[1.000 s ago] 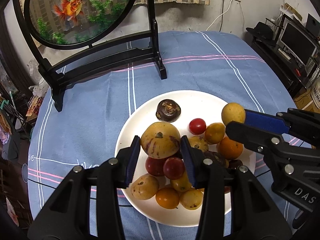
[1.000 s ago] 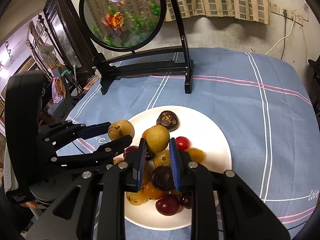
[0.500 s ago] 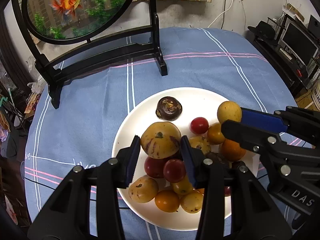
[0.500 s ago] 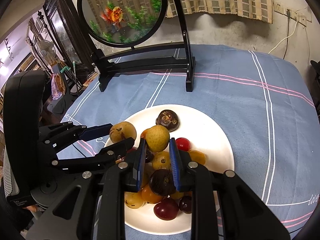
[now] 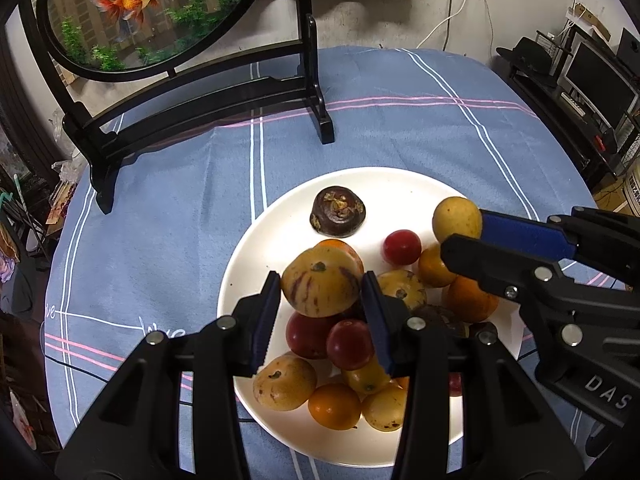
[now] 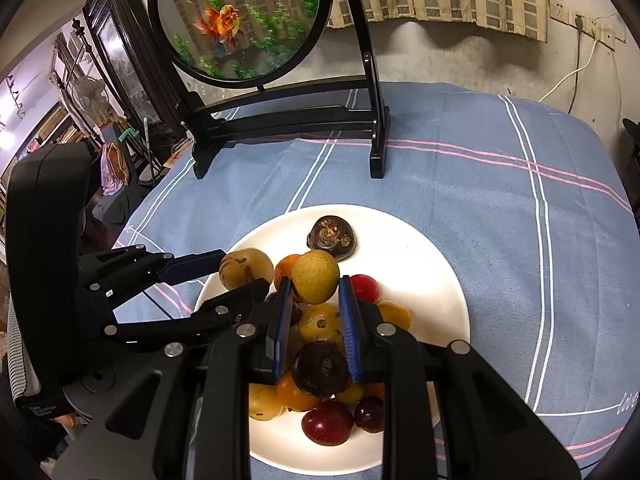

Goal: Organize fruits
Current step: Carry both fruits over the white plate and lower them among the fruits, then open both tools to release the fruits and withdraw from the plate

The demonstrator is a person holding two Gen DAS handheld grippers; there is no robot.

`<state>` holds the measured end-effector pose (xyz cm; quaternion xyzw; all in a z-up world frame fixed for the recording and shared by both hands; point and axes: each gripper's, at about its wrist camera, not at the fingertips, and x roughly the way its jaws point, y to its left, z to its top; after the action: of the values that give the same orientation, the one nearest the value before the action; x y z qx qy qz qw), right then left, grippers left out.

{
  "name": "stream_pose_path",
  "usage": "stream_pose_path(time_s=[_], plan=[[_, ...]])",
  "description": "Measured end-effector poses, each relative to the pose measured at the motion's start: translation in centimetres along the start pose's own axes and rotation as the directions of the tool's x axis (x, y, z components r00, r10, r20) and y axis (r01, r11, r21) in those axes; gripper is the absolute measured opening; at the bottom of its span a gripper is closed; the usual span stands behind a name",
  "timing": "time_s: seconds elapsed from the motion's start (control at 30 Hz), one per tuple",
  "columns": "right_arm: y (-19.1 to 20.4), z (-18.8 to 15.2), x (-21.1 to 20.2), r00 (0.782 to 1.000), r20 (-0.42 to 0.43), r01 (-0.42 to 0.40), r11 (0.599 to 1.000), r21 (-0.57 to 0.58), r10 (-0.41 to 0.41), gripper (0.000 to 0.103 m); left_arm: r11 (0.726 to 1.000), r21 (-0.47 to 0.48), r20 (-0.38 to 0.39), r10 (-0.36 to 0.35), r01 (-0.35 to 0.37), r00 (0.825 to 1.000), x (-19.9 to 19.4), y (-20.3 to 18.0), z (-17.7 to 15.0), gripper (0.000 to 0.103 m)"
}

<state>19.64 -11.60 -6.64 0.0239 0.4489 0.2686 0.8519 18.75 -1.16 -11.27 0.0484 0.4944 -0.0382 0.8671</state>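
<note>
Left wrist view: left tongs (image 5: 320, 292) pinching a streaked yellow fruit (image 5: 322, 282), raised slightly since a second ago above the pile on the white plate (image 5: 280, 232) at lower centre. Right wrist view: right tongs (image 6: 314, 300) pinching a smaller yellow fruit (image 6: 315, 277), likewise lifted. Probably both carrying off. Beyond, upper left, fish screen (image 6: 240, 20) on the bench (image 6: 460, 184); each tool crowding the other's path.

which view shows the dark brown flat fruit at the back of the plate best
The left wrist view: the dark brown fruit sits alone on bare white plate, unobstructed, its crusty top facing the camera. The right wrist view shows it too, also clear of the grippers, but slightly smaller and more from the side.
</note>
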Motion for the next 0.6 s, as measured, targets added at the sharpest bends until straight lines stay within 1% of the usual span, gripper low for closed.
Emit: stream_pose_path(time_s=[0.33,0.4,0.43,0.53,0.6], plan=[[0.0,0.2,0.3,1.000,0.002,0.000,1.000,-0.004,0.000,0.024,1.000,0.004,0.015,-0.005,0.005,1.000,-0.2,-0.1,0.3,0.043],[0.1,0.3,0.3,1.000,0.002,-0.015,1.000,-0.001,0.015,0.025,1.000,0.012,0.016,-0.003,0.003,1.000,-0.2,-0.2,0.2,0.056],[0.1,0.3,0.3,1.000,-0.010,-0.019,1.000,0.006,0.019,0.025,1.000,0.016,0.023,0.001,-0.001,1.000,-0.4,-0.3,0.1,0.063],[0.0,0.5,-0.3,1.000,0.010,-0.006,1.000,0.012,0.006,0.025,1.000,0.017,0.032,-0.002,0.001,0.999,-0.8,-0.2,0.1,0.064],[-0.2,0.6,-1.1,0.999,0.032,-0.012,0.999,0.031,0.011,0.025,1.000,0.014,0.036,-0.003,0.003,0.999,-1.1,-0.2,0.1,0.064]])
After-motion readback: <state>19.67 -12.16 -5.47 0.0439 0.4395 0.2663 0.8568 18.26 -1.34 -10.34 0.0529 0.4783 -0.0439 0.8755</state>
